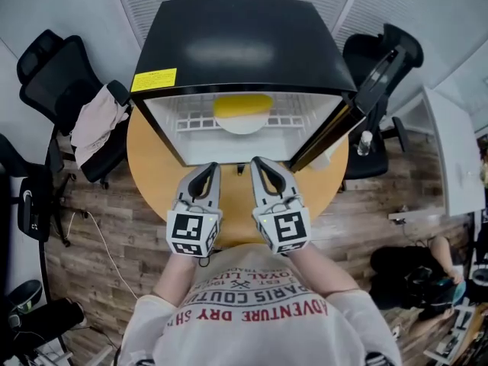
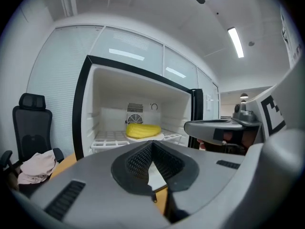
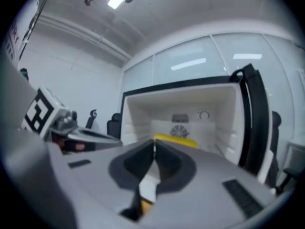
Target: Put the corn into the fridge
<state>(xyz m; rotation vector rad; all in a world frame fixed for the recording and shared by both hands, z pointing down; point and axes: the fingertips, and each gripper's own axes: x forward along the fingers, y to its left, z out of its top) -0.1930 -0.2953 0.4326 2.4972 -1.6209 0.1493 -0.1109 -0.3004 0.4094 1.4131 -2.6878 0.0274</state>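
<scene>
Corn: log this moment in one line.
corn: on plate in fridge | door: open | left tongs: shut | right tongs: shut

1. Bright, even light falls from a ceiling strip lamp.
2. Soft glare sheens the top of the fridge.
3. Fisheye bending and dark corners ring both gripper views; the right one is blurred.

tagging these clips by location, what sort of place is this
Likely an office or lab room: black swivel office chairs, a round wooden table bearing a small black fridge, and glass partition walls with blinds.
</scene>
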